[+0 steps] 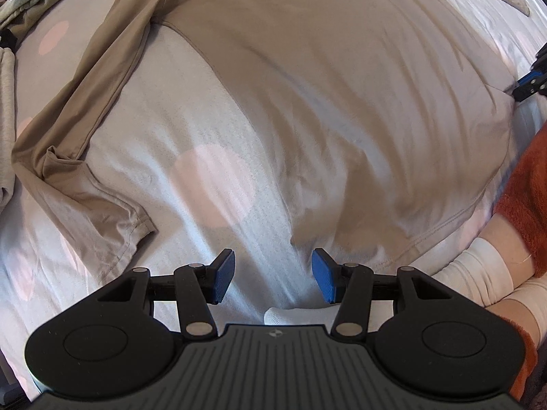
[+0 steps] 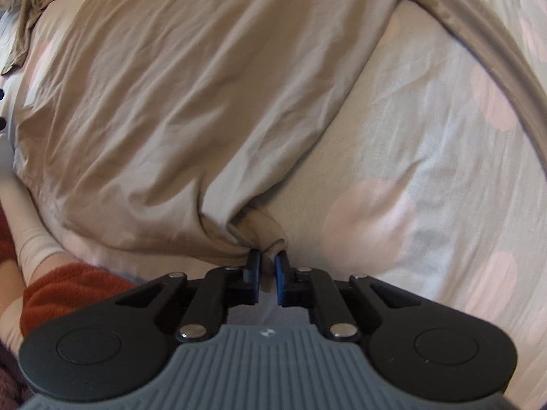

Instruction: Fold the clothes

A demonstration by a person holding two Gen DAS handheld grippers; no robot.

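Right tool pinches the shirt hem; left tool hangs wide.

We see the right tool (image 2: 268, 259) clamped on a bunched corner of the soft, creased beige shirt (image 2: 177, 102), spread on the spotted bedsheet (image 2: 427, 188); the left tool (image 1: 273, 273) gapes beside the hem.

- No words, labels, brand names or numbers can be read in either view.
- The only sign is a small pale round emblem, too small to make out, near the top edge of the ribbed grey body of the left gripper (image 1: 273, 276); a similar pale mark sits on the right gripper (image 2: 268, 266).
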